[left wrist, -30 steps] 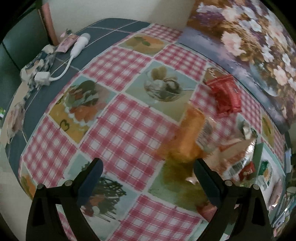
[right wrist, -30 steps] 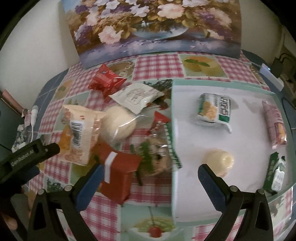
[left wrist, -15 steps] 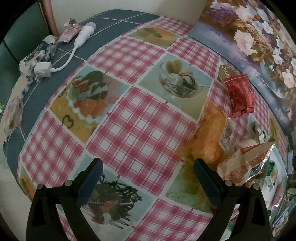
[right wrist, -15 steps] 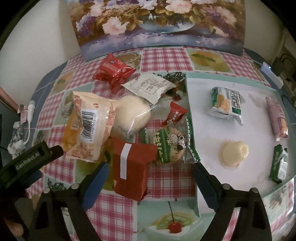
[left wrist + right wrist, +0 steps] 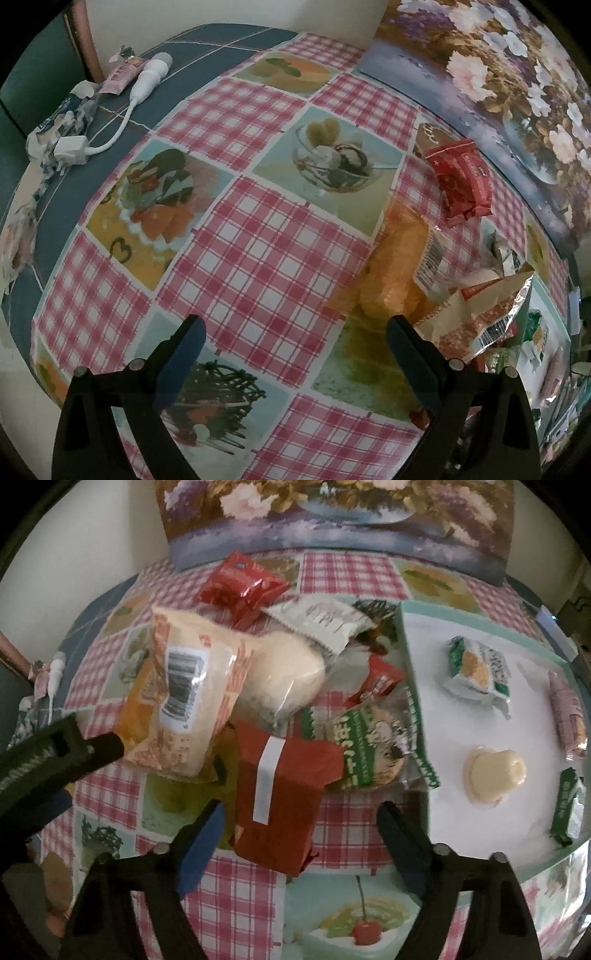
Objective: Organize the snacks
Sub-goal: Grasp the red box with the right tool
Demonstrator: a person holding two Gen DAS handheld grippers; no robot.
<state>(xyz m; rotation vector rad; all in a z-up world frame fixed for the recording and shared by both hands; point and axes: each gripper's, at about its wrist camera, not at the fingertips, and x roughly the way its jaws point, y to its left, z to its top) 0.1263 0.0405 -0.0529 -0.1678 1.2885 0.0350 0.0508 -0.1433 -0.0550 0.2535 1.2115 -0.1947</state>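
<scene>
A pile of snacks lies on the checked tablecloth. My right gripper (image 5: 297,821) is open, its fingers either side of a dark red packet (image 5: 280,794) at the pile's near edge. Behind it lie a cream-and-orange bag with a barcode (image 5: 188,698), a round wrapped bun (image 5: 280,675), a green-and-white biscuit pack (image 5: 365,746), a white sachet (image 5: 321,622) and a red foil pack (image 5: 240,587). My left gripper (image 5: 295,336) is open and empty over bare cloth, left of the orange bag (image 5: 399,266). The red foil pack (image 5: 461,181) shows beyond.
A white tray with a mint rim (image 5: 480,609) at the right holds a green-white pack (image 5: 476,672), a cream round sweet (image 5: 491,771), a pink bar (image 5: 569,716) and a green bar (image 5: 565,808). A flower painting (image 5: 332,520) stands behind. A white cable and wrappers (image 5: 110,107) lie far left.
My right gripper has moved forward and down toward the pile, so the dark red packet now sits between its fingers. My left gripper has drifted slightly; the snacks appear further right in its view.
</scene>
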